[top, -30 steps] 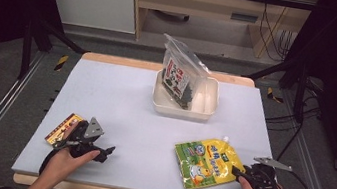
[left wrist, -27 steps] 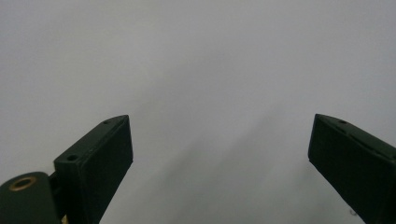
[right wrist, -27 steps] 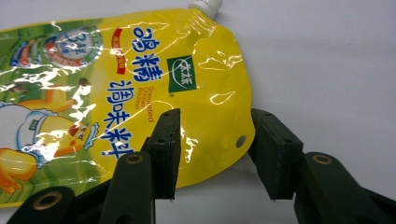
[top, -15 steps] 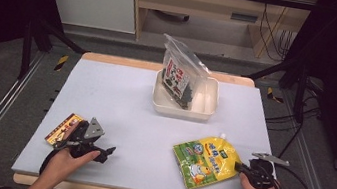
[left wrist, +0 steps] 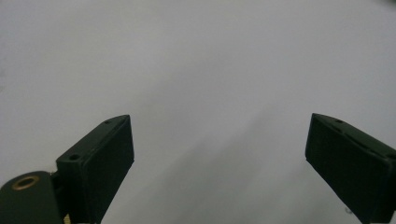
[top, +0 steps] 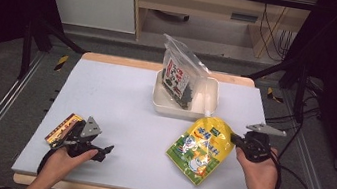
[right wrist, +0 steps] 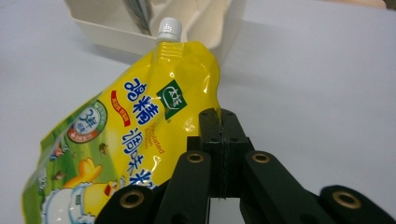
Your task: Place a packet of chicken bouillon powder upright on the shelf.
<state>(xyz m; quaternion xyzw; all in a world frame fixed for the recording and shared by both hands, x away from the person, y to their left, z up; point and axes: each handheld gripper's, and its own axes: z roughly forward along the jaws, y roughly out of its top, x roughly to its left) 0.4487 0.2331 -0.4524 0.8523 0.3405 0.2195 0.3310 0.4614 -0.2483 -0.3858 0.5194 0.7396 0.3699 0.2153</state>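
Yellow pouch edge pinched, right gripper level.

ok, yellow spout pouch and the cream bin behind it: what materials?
Yellow spout pouch: glossy flexible plastic film, judging by its creases and glare, with a hard white screw cap. Cream bin: probably rigid moulded plastic, smooth with a matte look.

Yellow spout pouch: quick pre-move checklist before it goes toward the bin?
1. Right gripper shut on the yellow pouch edge: ok.
2. How deep the pinch sits on the edge: cannot tell.
3. Pouch cap on: ok.
4. Space in the white bin beside the clear bag: cannot tell.
5. Left gripper open, on the table, off the path: ok.
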